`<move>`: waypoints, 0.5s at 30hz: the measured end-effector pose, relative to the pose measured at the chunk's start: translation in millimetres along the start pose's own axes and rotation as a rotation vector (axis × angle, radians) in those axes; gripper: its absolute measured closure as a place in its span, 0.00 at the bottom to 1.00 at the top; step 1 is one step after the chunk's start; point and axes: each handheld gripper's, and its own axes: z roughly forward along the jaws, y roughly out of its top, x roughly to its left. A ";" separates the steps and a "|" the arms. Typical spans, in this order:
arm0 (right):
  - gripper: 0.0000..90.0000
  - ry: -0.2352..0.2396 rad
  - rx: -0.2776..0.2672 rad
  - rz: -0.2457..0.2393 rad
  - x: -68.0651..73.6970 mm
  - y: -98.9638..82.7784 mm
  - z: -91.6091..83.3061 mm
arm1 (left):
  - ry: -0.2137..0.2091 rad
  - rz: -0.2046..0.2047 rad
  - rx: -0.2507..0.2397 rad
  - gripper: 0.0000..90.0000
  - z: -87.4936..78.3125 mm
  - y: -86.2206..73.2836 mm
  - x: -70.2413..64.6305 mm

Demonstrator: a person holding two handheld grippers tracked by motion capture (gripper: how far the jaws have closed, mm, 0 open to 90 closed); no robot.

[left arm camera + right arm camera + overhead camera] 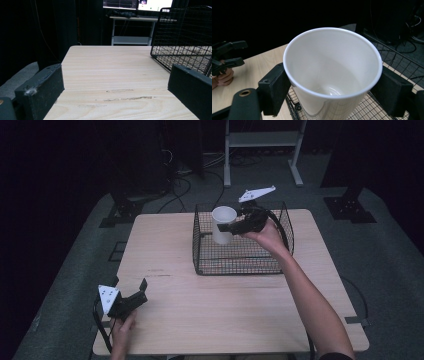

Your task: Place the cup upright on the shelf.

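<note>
Right tool (231,226) pinches the upright white cup (223,224) above the wire basket (240,262), seemingly for lowering inside; left tool (131,295) rests spread on the table (225,315).

Table (225,310) near half bare, open to passage. Far centre-right blocked by wire basket (240,262); cup (222,225) occupies its left interior.

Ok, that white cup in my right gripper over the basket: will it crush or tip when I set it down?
The white cup looks thin-walled and empty, so probably light and easily dented; the right gripper should squeeze gently. It is tall and tapers downward, so it may tip on the wire basket floor.
</note>
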 end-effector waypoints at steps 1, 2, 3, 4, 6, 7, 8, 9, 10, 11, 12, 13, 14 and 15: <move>0.22 -0.003 0.005 0.002 -2.5 -1.2 1.8 | 0.001 -0.002 0.000 0.00 0.2 0.0 0.2; 0.22 -0.007 0.011 0.006 -5.2 -2.6 3.5 | 0.001 -0.002 0.001 0.00 0.3 0.0 0.2; 0.22 -0.007 0.011 0.006 -5.2 -2.6 3.5 | 0.001 -0.002 0.001 0.00 0.3 0.0 0.2; 0.22 -0.011 0.016 0.012 -8.3 -4.2 5.1 | 0.001 -0.002 0.001 0.00 0.3 0.0 0.2; 0.22 -0.018 0.027 0.033 -18.5 -9.6 9.9 | 0.001 -0.001 0.000 0.00 0.5 0.0 0.2; 0.22 -0.018 0.027 0.033 -18.5 -9.6 9.9 | 0.001 -0.001 0.000 0.00 0.5 0.0 0.1; 0.22 -0.023 0.031 0.043 -23.6 -12.5 12.2 | 0.001 -0.001 0.000 0.00 0.4 0.0 0.2; 0.22 -0.023 0.031 0.043 -23.6 -12.5 12.2 | 0.001 -0.001 0.000 0.00 0.4 0.0 0.2; 0.22 -0.020 0.036 0.057 -29.3 -15.7 15.5 | 0.001 -0.002 -0.001 0.00 0.6 0.0 0.3; 0.22 -0.020 0.036 0.057 -29.3 -15.7 15.5 | 0.001 -0.002 -0.001 0.00 0.6 0.0 0.3; 0.22 -0.021 0.050 0.067 -33.9 -19.2 20.0 | 0.000 -0.003 -0.001 0.00 0.5 0.0 0.4; 0.22 -0.021 0.050 0.067 -33.9 -19.2 20.0 | 0.000 -0.003 -0.001 0.00 0.5 0.0 0.4; 0.22 -0.036 0.069 0.067 -38.2 -23.2 24.9 | 0.000 -0.004 -0.001 0.00 0.5 0.0 0.5; 0.22 -0.036 0.079 0.072 -40.7 -25.2 27.4 | -0.001 -0.004 -0.002 0.00 0.5 0.0 0.7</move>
